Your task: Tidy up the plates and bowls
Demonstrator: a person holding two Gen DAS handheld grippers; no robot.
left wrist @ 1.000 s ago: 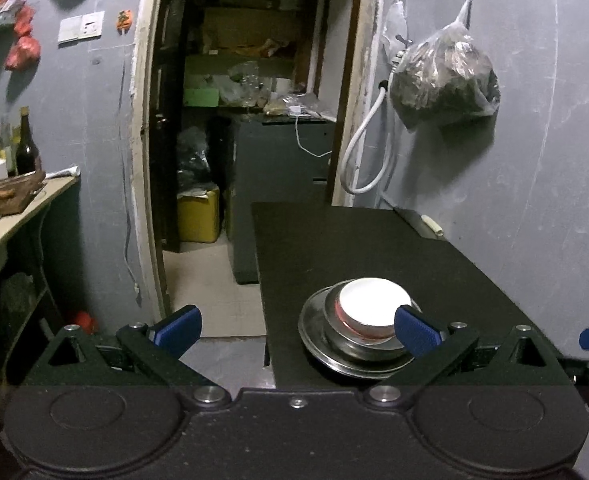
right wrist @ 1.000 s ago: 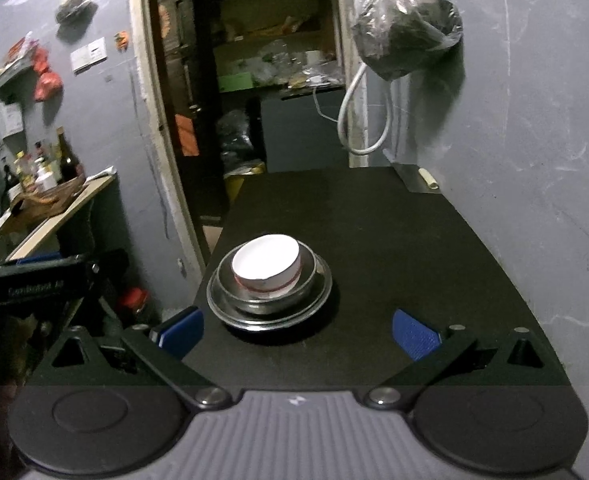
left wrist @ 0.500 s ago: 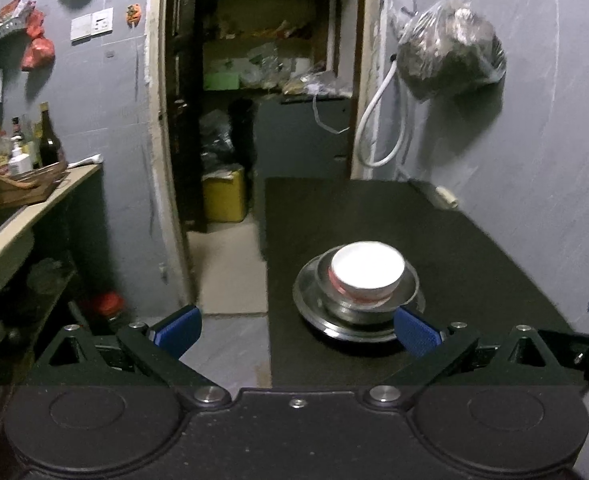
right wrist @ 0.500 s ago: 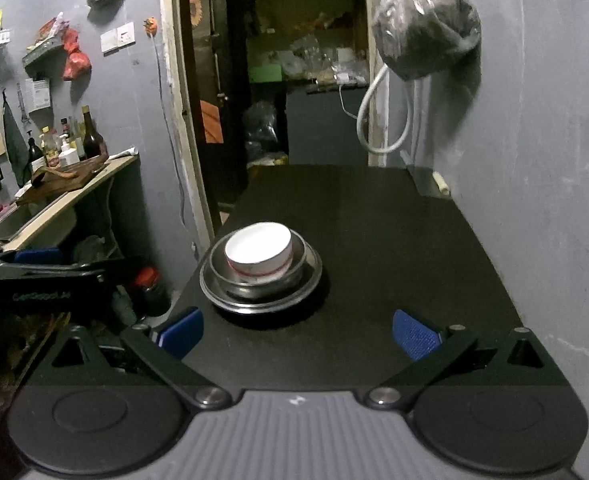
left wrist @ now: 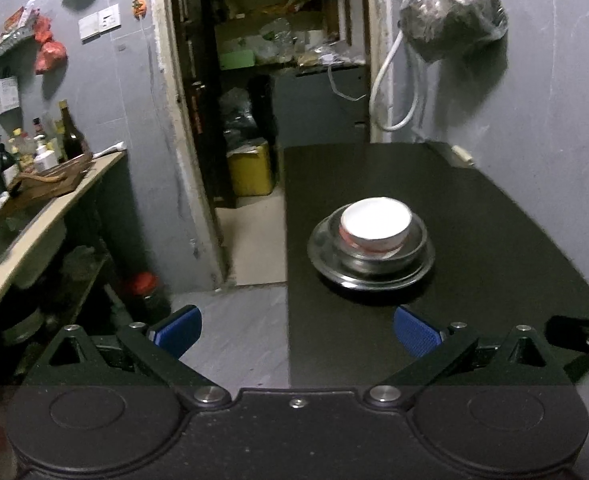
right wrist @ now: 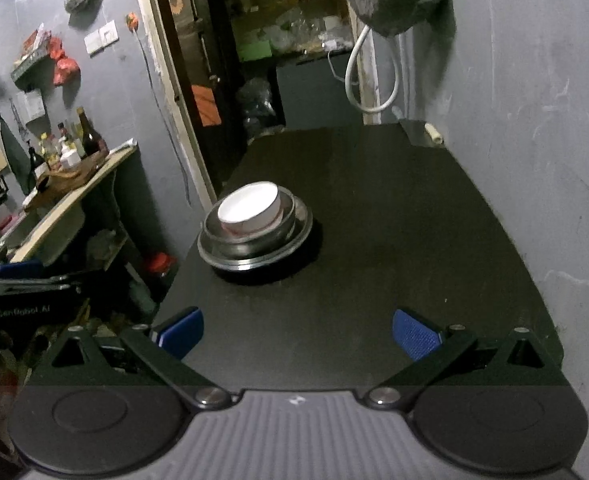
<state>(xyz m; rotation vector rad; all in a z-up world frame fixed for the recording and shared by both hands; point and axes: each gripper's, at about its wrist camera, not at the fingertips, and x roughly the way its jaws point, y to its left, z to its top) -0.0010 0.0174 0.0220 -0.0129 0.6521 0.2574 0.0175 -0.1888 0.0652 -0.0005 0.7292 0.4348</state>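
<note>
Presently I am holding my left gripper (left wrist: 296,332) and right gripper (right wrist: 298,332) released, empty; the stack (left wrist: 371,246) is sitting ahead on the table (right wrist: 394,216), apart.

1. The left gripper (left wrist: 296,330) is held level, and its two blue-padded fingers (left wrist: 176,326) are spread wide with nothing between them.
2. The right gripper (right wrist: 298,330) is likewise level, its jaws wide apart and empty, and its blue pads (right wrist: 416,334) face inward.
3. In the left wrist view, part of the right gripper shows at the right edge as a dark linkage with a bit of blue pad.
4. In the right wrist view, the left gripper (right wrist: 18,276) shows at the left edge, a dark body and one blue pad, beside and apart from the right one.
</note>
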